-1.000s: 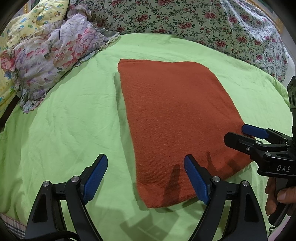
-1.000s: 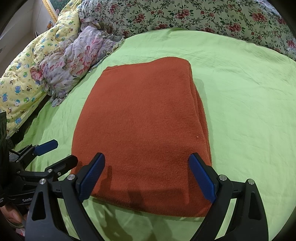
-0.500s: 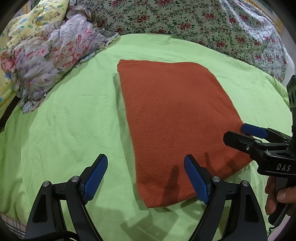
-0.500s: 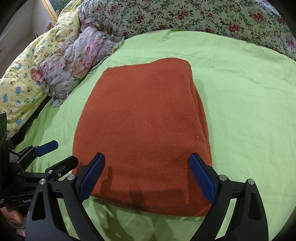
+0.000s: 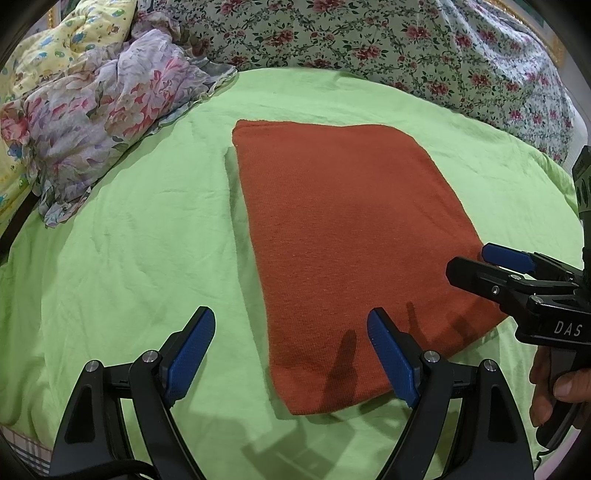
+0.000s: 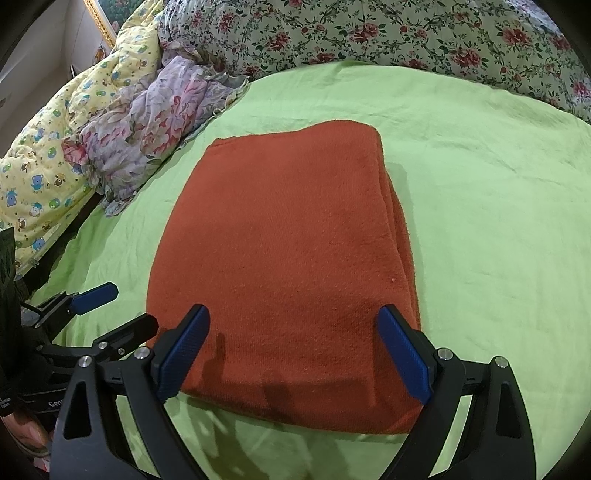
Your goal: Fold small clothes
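a: where do we find the garment relative to the tools?

b: the folded rust-red cloth [image 5: 343, 236] lies flat on the green sheet [image 5: 122, 236], directly ahead of both tools. from the left gripper [image 5: 291, 350], its near corner sits between the two blue pads, closer to the right-hand pad [image 5: 391, 363]. from the right gripper [image 6: 295, 354], the near edge of the cloth spans almost the whole gap between the pads.

a: what is the state of each tool?

b: we read both as spread wide, holding nothing. the left gripper hovers over the near left corner of the cloth; the right gripper hovers over the near right portion. we cannot tell whether the pads touch the fabric.

a: are the stacked layers visible?

b: yes. in the right wrist view, layered edges show along the side of the cloth beyond the right-hand pad [image 6: 404, 354].

a: what lies farther out?

b: ahead and to the left of both tools we see a crumpled floral garment [image 5: 99, 110] beside a yellow printed quilt [image 6: 48, 162]. a flowered bedcover [image 6: 369, 29] runs across the far side.
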Available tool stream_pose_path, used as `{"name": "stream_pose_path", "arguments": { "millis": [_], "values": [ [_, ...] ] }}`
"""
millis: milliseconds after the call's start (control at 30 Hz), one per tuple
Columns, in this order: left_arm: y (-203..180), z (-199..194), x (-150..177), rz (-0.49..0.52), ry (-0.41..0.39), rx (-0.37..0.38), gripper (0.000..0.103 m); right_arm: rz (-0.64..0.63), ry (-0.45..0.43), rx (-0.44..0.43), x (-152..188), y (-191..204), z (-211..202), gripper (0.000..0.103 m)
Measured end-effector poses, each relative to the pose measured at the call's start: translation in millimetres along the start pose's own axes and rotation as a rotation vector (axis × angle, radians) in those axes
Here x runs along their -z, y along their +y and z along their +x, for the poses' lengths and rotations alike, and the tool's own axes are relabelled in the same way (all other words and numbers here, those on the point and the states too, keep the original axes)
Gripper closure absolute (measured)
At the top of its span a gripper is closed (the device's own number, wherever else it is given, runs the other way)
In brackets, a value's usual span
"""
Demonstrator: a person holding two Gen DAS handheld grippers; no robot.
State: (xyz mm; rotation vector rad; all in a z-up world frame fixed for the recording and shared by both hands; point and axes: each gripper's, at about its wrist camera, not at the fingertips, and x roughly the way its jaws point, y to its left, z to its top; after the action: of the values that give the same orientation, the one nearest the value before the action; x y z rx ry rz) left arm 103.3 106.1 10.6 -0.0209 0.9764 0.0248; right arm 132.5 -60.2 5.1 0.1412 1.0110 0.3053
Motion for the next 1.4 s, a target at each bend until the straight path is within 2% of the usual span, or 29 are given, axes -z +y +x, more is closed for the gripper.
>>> {"name": "stream_pose_path", "arguments": {
  "millis": [1400],
  "values": [
    [1.6,1.5,-8.9,-0.007,0.002,-0.008,0.018,0.018,-0.01,-0.005,-4.0,-0.9,-3.6,0.011]
  ]
}}
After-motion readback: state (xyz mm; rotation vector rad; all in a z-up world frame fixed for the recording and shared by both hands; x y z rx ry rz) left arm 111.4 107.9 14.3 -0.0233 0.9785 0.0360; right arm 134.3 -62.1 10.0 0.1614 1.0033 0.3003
